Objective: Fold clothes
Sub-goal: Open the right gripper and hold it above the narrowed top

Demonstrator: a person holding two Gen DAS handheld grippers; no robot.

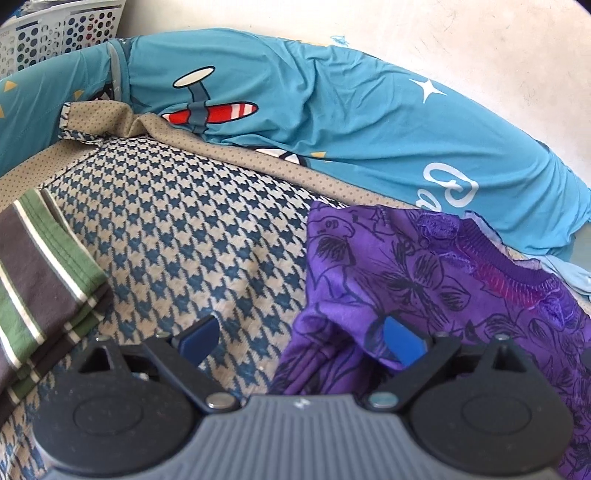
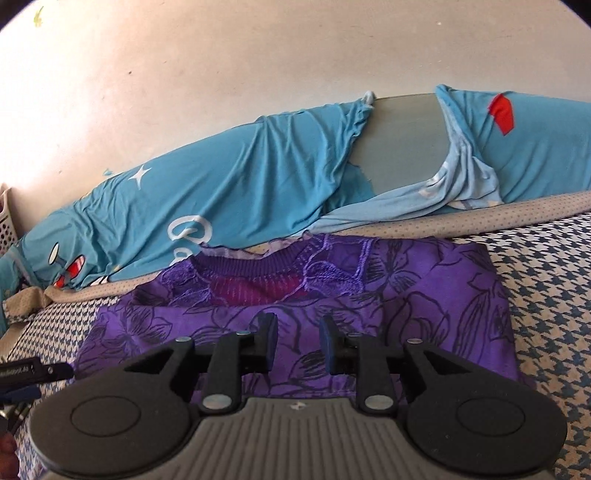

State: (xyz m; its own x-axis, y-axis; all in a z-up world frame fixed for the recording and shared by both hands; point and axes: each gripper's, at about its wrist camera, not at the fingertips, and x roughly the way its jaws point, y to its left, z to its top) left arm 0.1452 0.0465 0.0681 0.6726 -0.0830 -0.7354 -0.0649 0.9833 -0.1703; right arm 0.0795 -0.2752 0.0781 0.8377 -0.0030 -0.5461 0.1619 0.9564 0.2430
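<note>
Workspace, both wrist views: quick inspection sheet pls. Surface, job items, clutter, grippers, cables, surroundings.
Surface: houndstooth cover, tan dotted border.
Job's things: purple floral top lying partly folded, neckline toward the wall; striped green-brown garment folded at left.
Clutter: blue printed sheet bunched along the wall.
Grippers: left gripper open, one finger over the purple top's edge; right gripper open, over the top.
Cables: nothing seen.
Surroundings: white wall; perforated basket in the corner.

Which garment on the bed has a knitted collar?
The purple flowered top: its ribbed collar shows, while the green striped garment lies folded, collar unseen.
</note>
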